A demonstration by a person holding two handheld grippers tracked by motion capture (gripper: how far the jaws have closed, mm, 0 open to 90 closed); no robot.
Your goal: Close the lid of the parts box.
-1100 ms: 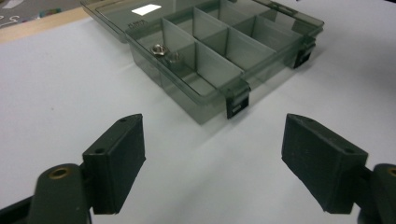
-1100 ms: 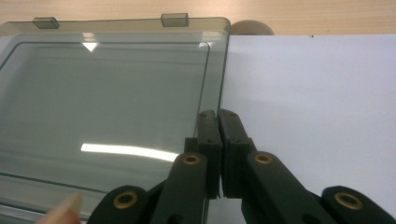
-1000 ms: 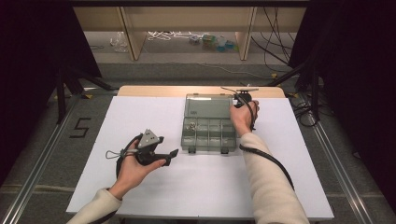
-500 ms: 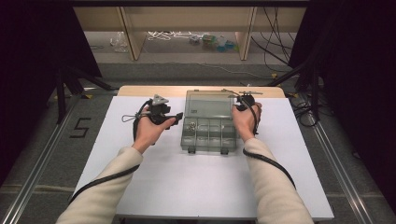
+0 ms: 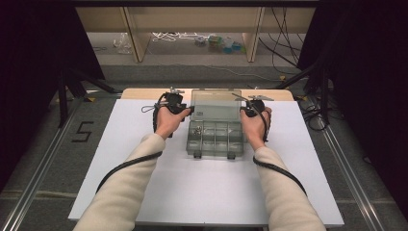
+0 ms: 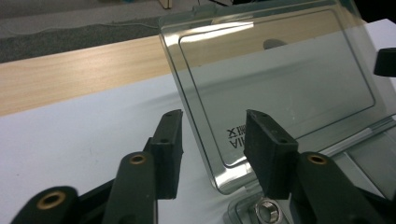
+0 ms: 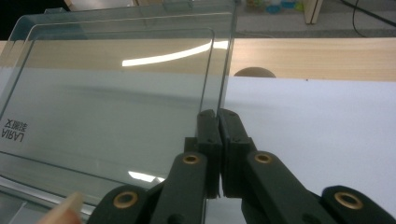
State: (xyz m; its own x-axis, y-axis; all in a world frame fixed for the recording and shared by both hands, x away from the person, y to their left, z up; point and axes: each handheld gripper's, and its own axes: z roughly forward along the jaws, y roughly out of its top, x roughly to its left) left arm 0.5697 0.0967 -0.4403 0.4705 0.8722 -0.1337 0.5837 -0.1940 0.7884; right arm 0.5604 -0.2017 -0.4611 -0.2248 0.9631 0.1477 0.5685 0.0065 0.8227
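Left gripper view: the raised clear lid (image 6: 280, 88) edge stands between the spread jaws of the left gripper (image 6: 212, 140).
Right gripper (image 7: 217, 135) is pinched onto the lid's opposite edge; the box (image 5: 215, 137) sits mid-desk (image 5: 144, 192), lid's long axis running gripper to gripper.

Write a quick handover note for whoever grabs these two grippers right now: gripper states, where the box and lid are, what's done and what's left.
Right hand-held gripper: shut on the side edge of the clear lid, holding it raised.
Left hand-held gripper: open, jaws on either side of the lid's other edge, not gripping.
Plastic box: in the middle of the white table, its lid open and standing up at the far side; a small metal ring lies in one near compartment.
Done: lid lifted.
Left: probably close the left hand-held gripper on the lid, then move it with both.
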